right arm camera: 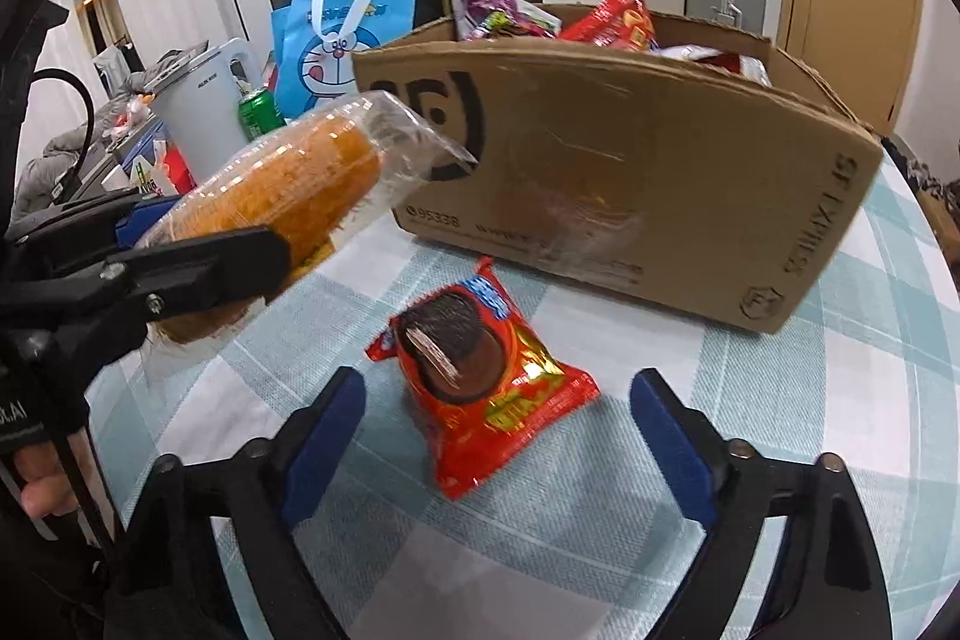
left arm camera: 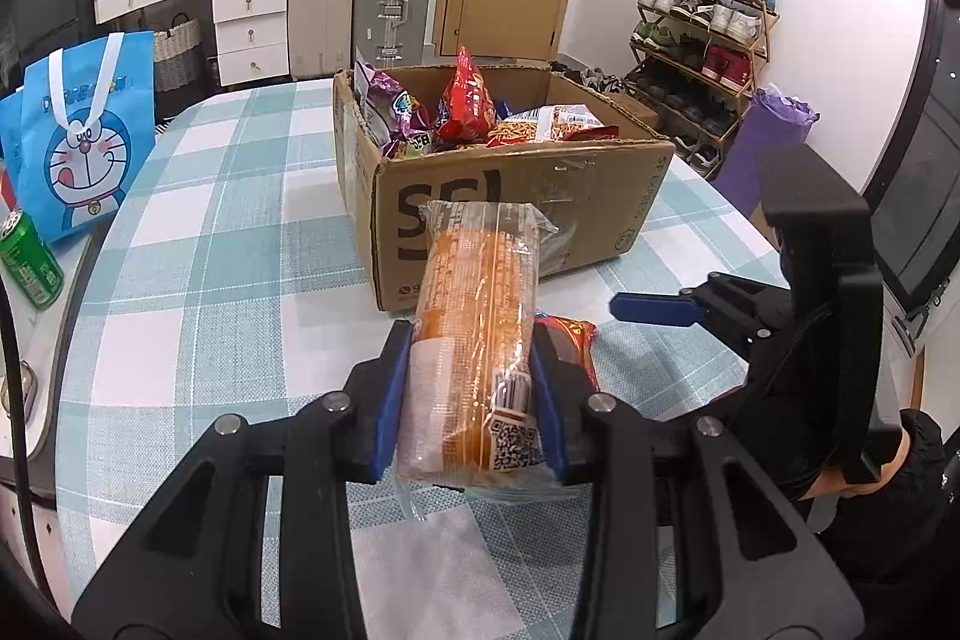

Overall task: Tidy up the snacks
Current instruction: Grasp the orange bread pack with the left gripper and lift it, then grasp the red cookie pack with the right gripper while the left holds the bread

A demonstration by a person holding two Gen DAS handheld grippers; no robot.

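While the left wrist view is showing the left gripper pinching a clear-wrapped orange bread roll between its 2 fingers, lifted above the checked worktop, the cardboard box of snacks is standing just ahead; carrying the roll over the near wall before letting go is looking wise. Turning to the right wrist view, the right gripper is hovering with fingers spread wide on either side of a red cookie packet lying on the worktop, touching nothing.
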